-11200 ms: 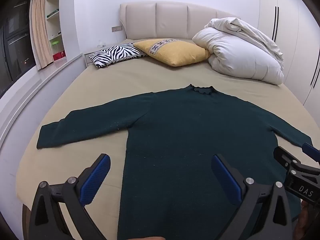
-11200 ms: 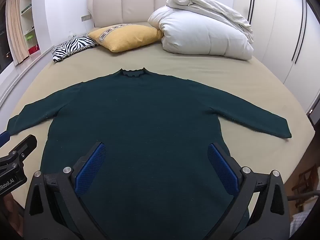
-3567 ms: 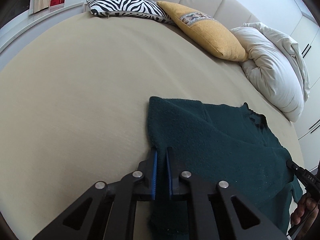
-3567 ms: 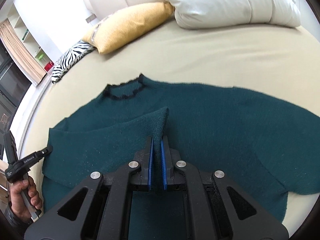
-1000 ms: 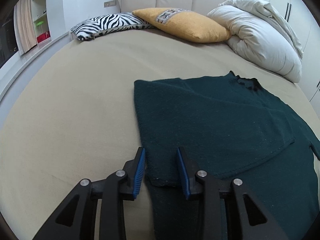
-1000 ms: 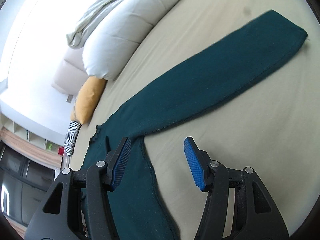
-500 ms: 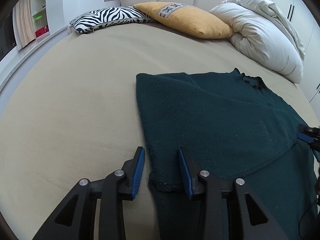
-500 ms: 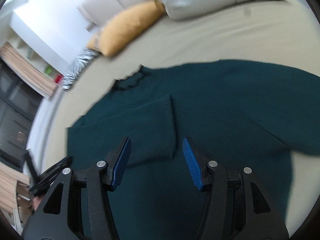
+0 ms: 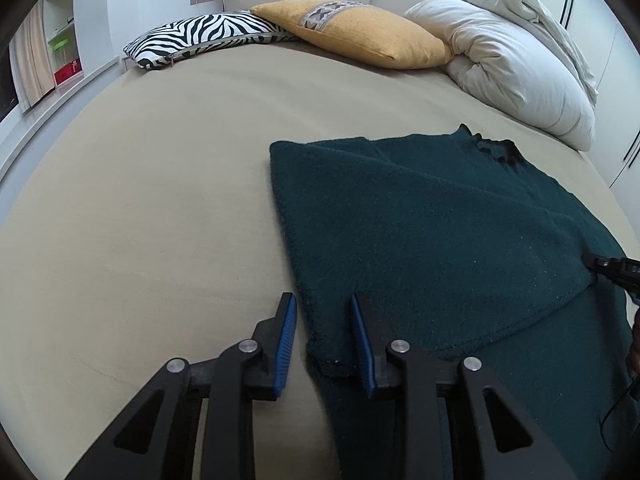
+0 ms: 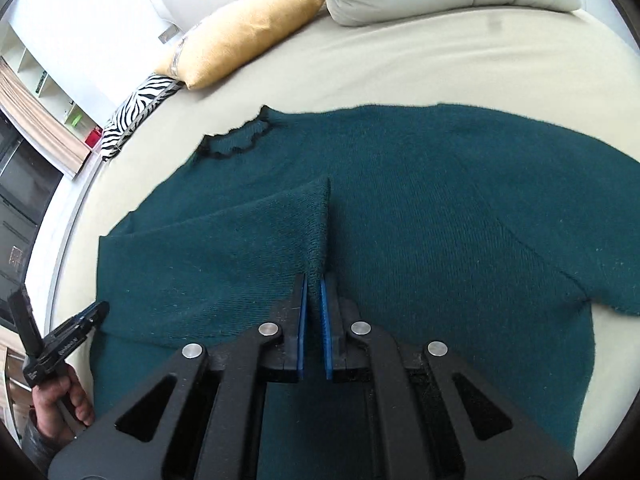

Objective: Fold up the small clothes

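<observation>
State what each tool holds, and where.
Right tool: pinches the dark green knit sweater at its folded-over sleeve cuff. Left tool: closing around the fold's corner, nothing gripped.

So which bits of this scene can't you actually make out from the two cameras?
- Sweater hem: in both views the gripper bodies cover it.
- Its far sleeve end: cut off by the right wrist view's edge.
- Cuff in the right gripper: the shut jaws hide the pinched part.
- Left gripper: jaws closing astride the folded edge; contact unclear.
</observation>
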`<state>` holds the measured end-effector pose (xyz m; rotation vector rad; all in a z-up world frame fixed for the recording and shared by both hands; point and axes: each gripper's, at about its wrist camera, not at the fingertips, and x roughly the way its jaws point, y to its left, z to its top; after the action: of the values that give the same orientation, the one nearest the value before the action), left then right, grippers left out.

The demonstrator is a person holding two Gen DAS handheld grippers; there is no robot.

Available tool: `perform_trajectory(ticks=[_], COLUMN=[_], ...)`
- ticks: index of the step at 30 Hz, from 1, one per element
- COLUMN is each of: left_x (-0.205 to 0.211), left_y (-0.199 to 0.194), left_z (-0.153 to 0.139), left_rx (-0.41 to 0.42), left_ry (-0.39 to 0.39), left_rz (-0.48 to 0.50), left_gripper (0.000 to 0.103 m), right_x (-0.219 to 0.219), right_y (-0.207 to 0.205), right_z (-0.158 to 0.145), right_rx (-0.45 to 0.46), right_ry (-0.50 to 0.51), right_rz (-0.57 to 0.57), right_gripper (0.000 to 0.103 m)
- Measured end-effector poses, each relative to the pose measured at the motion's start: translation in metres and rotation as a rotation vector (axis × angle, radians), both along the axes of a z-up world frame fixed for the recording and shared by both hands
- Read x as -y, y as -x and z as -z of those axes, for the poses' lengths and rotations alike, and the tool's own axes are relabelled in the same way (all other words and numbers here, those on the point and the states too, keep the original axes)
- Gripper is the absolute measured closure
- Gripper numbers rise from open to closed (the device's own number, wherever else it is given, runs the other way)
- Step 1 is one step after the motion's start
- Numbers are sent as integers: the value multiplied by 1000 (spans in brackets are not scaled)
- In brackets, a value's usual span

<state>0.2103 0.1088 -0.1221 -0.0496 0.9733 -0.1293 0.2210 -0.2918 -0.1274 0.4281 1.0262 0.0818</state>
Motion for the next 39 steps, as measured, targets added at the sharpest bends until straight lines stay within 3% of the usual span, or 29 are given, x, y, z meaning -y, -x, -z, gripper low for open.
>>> perform_trajectory(ticks=[2, 5, 8, 11, 14, 16, 17, 20, 23, 25, 29, 30, 33, 36, 39], left_x=[2, 4, 8, 9, 12, 13, 15, 25, 38, 50, 66, 69, 69, 61, 53], left_y=[0, 0, 3, 10, 20, 29, 33, 43, 49, 52, 56, 56, 57, 56, 57], left_z=[0, 0, -3, -9, -21, -30, -35, -44, -46, -46, -42, -42, -41, -40, -40], left_rx=[-4, 0, 3, -1, 25, 45, 54, 59, 41, 22, -15, -22, -32, -31, -30], left_ry=[-11, -25, -24, -16, 0, 39, 64, 142, 201, 237, 277, 287, 324, 352, 388], left_rz=[0, -3, -15, -24, -20, -21, -20, -1, 28, 46, 65, 65, 66, 49, 30], left_gripper=[71, 70, 69, 67, 63, 60, 59, 53, 49, 49, 49, 49, 49, 49, 49], right_x=[7, 17, 35, 79, 130, 186, 210, 274, 318, 334, 353, 358, 373, 377, 330], right_y=[-12, -8, 8, 47, 99, 155, 179, 239, 273, 275, 255, 250, 239, 228, 192], right_z=[17, 16, 6, -15, -25, -23, -20, -1, 17, 24, 31, 31, 35, 13, -34], right_rx=[-9, 17, 39, 118, 175, 221, 236, 224, 252, 253, 278, 286, 264, 263, 292], right_ry=[-67, -138, -156, -184, -216, -257, -273, -350, -453, -488, -522, -522, -521, -394, -245], right_rz=[16, 49, 107, 207, 340, 516, 595, 825, 952, 977, 979, 986, 1024, 943, 762], right_gripper=[98, 94, 89, 88, 72, 50, 49, 49, 49, 50, 50, 54, 86, 95, 95])
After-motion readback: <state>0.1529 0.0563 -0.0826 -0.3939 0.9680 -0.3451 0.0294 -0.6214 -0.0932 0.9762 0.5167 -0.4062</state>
